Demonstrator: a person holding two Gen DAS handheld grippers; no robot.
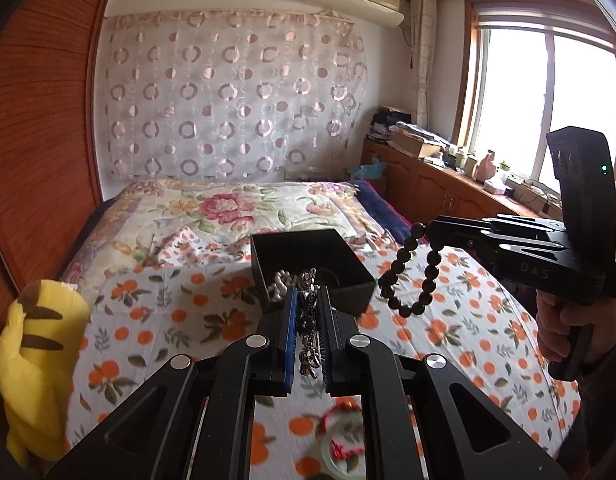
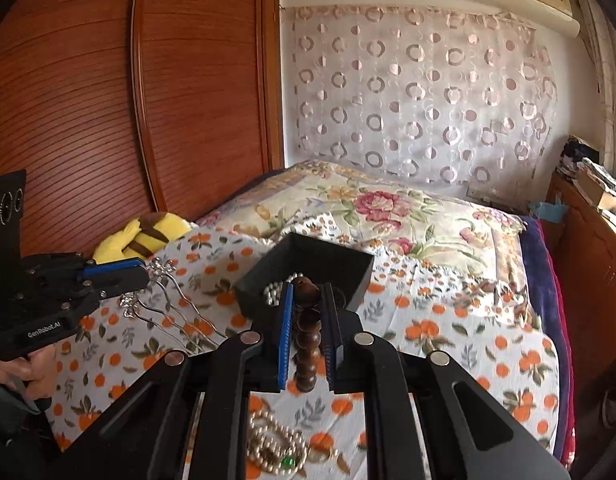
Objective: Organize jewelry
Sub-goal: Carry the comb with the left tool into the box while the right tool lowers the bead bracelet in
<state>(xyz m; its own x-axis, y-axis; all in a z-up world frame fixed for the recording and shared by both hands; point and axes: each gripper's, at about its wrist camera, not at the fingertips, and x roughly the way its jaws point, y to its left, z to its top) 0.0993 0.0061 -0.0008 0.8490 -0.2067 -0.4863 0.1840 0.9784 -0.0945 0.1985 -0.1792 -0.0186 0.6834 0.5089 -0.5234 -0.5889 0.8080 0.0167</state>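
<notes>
A black open box (image 1: 308, 264) stands on the orange-print bedspread and holds silver beads (image 1: 279, 285); it also shows in the right wrist view (image 2: 308, 268). My left gripper (image 1: 308, 300) is shut on a silver hair comb (image 1: 309, 320), held above the bed just before the box. From the right wrist view the left gripper (image 2: 141, 276) holds the comb (image 2: 167, 300) with its wavy prongs hanging. My right gripper (image 2: 308, 300) is shut on a dark wooden bead bracelet (image 2: 306, 344). In the left wrist view the right gripper (image 1: 428, 226) dangles the bracelet (image 1: 412, 276) right of the box.
A red-string jade bangle (image 1: 340, 448) lies on the bedspread below my left gripper. A pearl necklace (image 2: 275, 444) with a green stone lies below my right gripper. A yellow plush toy (image 1: 31, 360) sits at the left. A wooden wardrobe (image 2: 147, 100) and a cluttered window cabinet (image 1: 448, 184) flank the bed.
</notes>
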